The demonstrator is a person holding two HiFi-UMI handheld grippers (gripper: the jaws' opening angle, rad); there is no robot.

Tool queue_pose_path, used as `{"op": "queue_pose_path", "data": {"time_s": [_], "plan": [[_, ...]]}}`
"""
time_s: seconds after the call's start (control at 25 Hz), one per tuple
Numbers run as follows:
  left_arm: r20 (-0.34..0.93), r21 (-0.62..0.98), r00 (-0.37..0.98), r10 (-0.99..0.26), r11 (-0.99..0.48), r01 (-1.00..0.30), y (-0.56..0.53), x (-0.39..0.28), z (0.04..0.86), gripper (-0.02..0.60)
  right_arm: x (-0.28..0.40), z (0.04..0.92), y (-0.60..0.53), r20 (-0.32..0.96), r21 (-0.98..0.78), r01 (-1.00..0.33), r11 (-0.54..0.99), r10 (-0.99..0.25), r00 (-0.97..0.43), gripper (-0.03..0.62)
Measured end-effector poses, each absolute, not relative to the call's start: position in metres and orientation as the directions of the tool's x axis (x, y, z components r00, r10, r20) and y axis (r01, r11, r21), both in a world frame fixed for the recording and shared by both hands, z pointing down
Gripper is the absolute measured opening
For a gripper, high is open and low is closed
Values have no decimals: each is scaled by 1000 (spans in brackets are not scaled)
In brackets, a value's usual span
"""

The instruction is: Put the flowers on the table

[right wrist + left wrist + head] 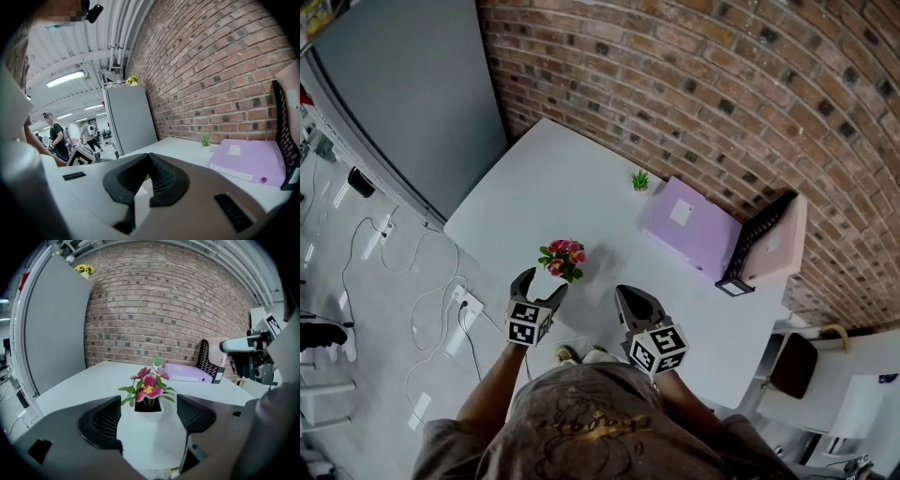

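Note:
A small white pot of pink flowers (563, 259) stands upright on the white table (534, 187) near its front edge. My left gripper (542, 284) is just behind the pot, open, touching nothing. In the left gripper view the flowers (149, 389) stand a little beyond the left gripper (147, 417), centred between its spread jaws. To the right, my right gripper (630, 302) hovers over the table edge, shut and empty. The right gripper view shows the right gripper (148, 174) with its pads pressed together.
A lilac binder (689, 225) lies at the table's back right beside a black file tray (759, 242). A tiny green plant (640, 180) stands near the brick wall (722, 84). A grey cabinet (412, 94) is at the left, cables (431, 300) lie on the floor, and a chair (794, 364) is at the right.

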State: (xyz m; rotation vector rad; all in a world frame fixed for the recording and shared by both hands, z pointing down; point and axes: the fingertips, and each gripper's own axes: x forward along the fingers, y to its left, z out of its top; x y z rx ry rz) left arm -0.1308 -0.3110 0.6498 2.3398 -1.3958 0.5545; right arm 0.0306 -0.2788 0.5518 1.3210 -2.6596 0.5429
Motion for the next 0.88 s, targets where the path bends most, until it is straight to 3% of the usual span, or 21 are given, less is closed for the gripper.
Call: {"op": "queue_pose_path", "data": {"time_s": [0.36,0.72,0.88], "plan": [[392,152,493,-776,-474,-867,-290,-140,577,368,3,547,-278,253,-260,-759,597,-717,-650,2],[221,155,457,-862,-432,-889,-273,-160,515,360,9,535,-279,240,-240,-764,598,-726,-644,2],[183,147,426,-886,-404,-903,-268,-167,507,226,17,531,-279,236,-221,-773,595,-736,-634,2]]}}
